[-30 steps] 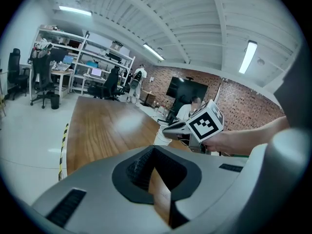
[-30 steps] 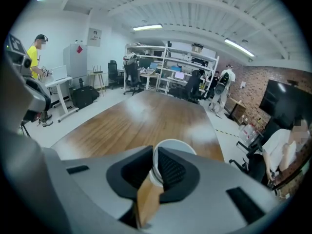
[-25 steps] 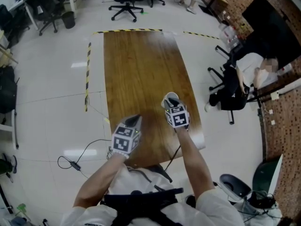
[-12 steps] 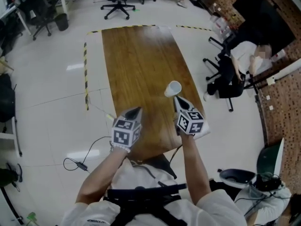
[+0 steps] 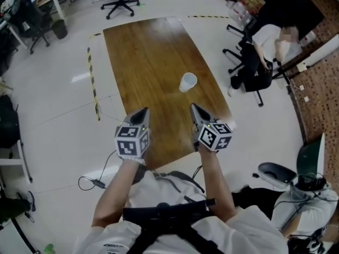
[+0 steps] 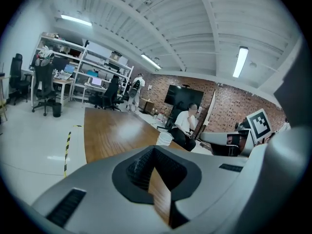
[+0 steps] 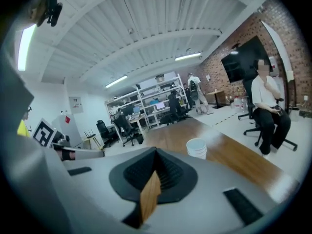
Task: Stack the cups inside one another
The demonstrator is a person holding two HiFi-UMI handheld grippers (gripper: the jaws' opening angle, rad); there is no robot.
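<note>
White cup (image 5: pixel 188 82) is being seen upright on the table (image 5: pixel 143 52), at twelve o'clock from the nearer right gripper (image 5: pixel 195 108) and two o'clock from the left gripper (image 5: pixel 142 112), both being held shut and empty.

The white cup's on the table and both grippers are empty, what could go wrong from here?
The white cup stands toward the right edge of the table; a nudge might push it off. The left gripper and right gripper are both shut; reaching in like that could topple it.
</note>
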